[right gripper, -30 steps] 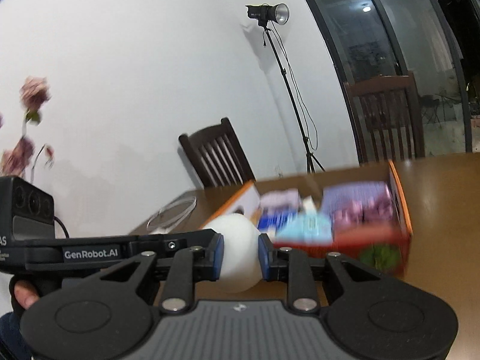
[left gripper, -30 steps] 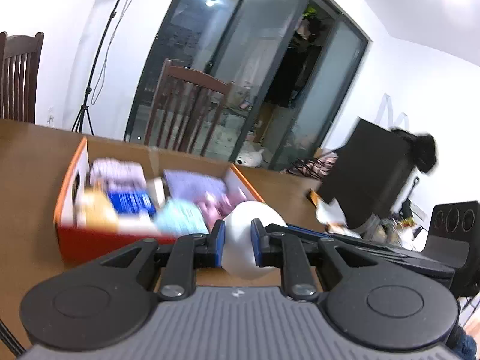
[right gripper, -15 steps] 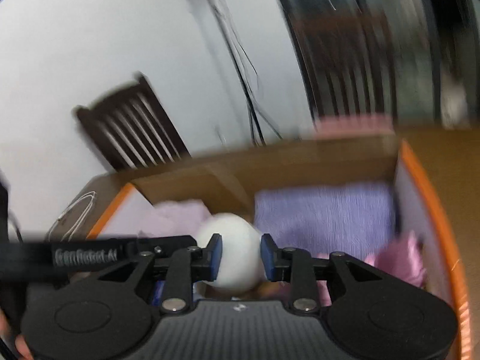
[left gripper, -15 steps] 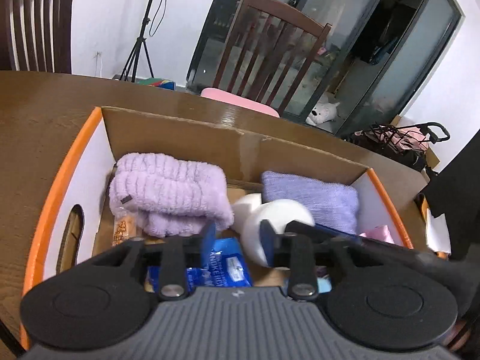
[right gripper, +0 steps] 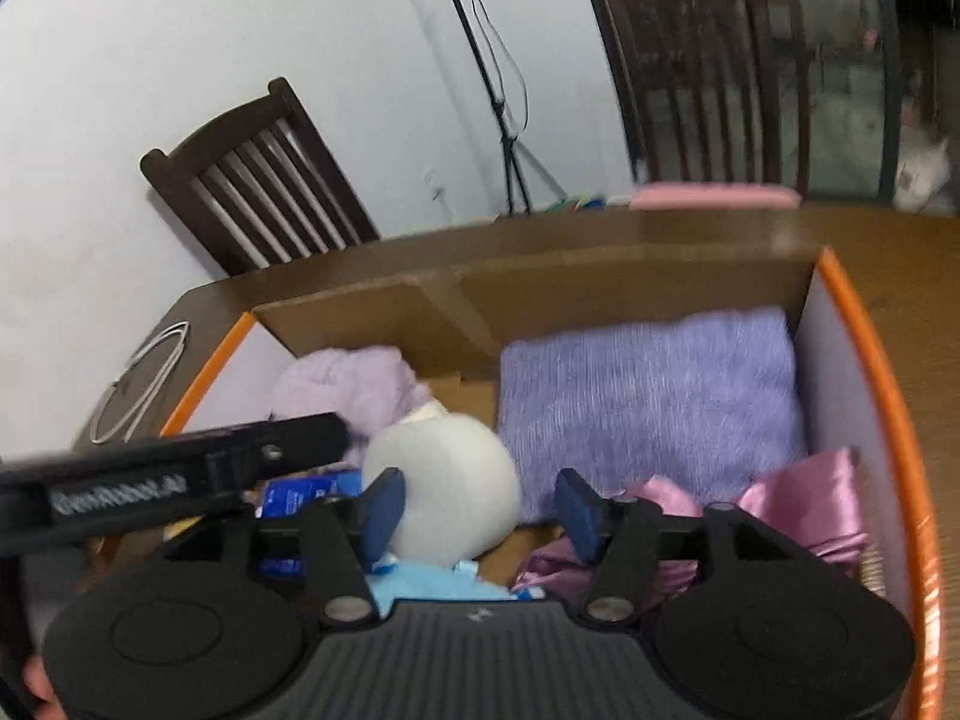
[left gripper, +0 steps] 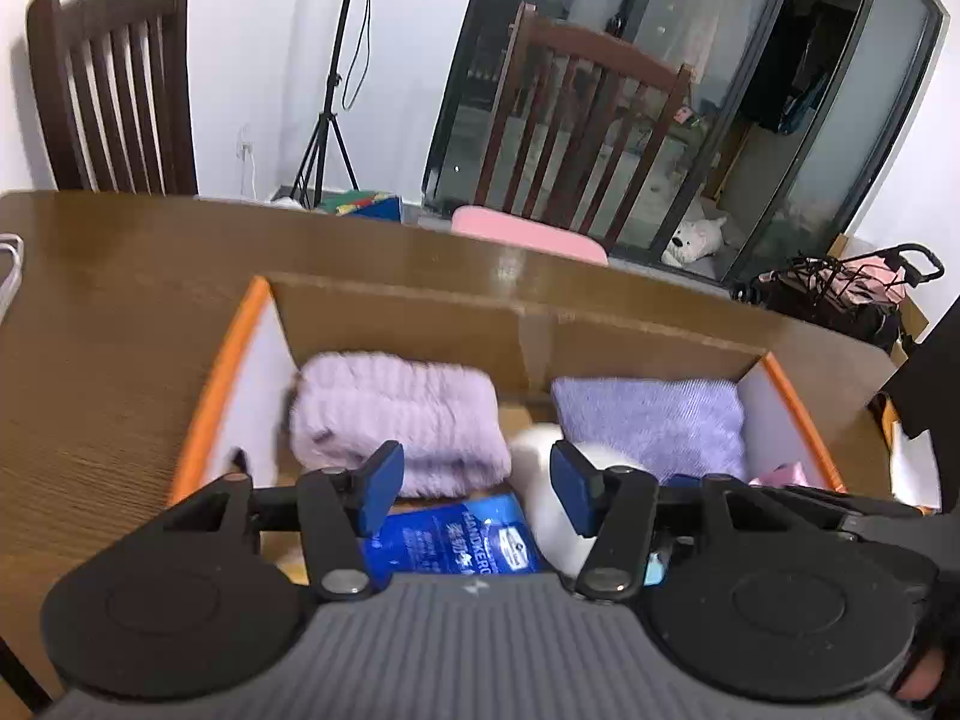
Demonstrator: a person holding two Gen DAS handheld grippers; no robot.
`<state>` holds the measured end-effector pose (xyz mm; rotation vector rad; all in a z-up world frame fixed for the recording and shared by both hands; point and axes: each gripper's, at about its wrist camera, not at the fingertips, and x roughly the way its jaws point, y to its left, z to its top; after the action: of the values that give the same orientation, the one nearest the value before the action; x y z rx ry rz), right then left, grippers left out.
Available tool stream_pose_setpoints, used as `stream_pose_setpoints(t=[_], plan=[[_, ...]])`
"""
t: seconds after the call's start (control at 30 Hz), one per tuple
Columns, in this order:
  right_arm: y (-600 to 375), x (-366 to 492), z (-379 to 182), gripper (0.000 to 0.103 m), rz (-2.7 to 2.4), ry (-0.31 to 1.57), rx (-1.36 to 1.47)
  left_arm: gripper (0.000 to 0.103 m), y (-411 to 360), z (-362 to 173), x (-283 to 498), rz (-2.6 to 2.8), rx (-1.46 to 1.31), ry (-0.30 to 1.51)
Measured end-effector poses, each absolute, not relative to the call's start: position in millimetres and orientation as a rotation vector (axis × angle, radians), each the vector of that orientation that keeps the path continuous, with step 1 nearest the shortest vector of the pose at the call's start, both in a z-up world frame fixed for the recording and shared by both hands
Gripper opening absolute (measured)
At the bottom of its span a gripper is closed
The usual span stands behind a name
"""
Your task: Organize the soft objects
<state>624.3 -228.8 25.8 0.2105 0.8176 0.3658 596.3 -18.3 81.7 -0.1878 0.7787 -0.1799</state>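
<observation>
Both my grippers, left point(left gripper: 471, 489) and right point(right gripper: 480, 513), are opening over the box point(right gripper: 870, 324), letting the white ball point(right gripper: 447, 495) settle in its middle, between the towel point(right gripper: 651, 399) and the fuzzy roll point(left gripper: 396, 414). Neither grips it now. I should spread fully before lifting straight up, so no pad drags it out.

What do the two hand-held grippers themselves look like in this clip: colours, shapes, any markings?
Both look alike: the left hand-held gripper and right hand-held gripper have a grey ribbed body, two black round discs, black linkage arms with silver rivets, and blue pads. The right wrist view shows the left one's black side bar with blurred white lettering.
</observation>
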Motion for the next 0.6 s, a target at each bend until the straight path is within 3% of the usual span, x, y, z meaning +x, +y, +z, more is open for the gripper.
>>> stream_pose_setpoints(t=[0.1, 0.17, 0.3, 0.47, 0.6], plan=[[-236, 606, 50, 0.066, 0.327, 0.757, 0.203, 0.06, -13, 109, 575, -0.179, -0.131, 0.734], [-245, 588, 72, 0.071, 0.33, 0.71, 0.194, 0.071, -9, 126, 558, -0.164, -0.105, 0.693], [-269, 556, 108, 0.074, 0.25, 0.633, 0.119, 0.077, -4, 154, 520, -0.141, -0.063, 0.616], [-293, 507, 142, 0.089, 0.187, 0.518, 0.093, 0.098, -5, 170, 466, -0.126, -0.011, 0.471], [-291, 465, 145, 0.093, 0.179, 0.414, 0.013, 0.099, -10, 166, 428, -0.083, 0.054, 0.374]])
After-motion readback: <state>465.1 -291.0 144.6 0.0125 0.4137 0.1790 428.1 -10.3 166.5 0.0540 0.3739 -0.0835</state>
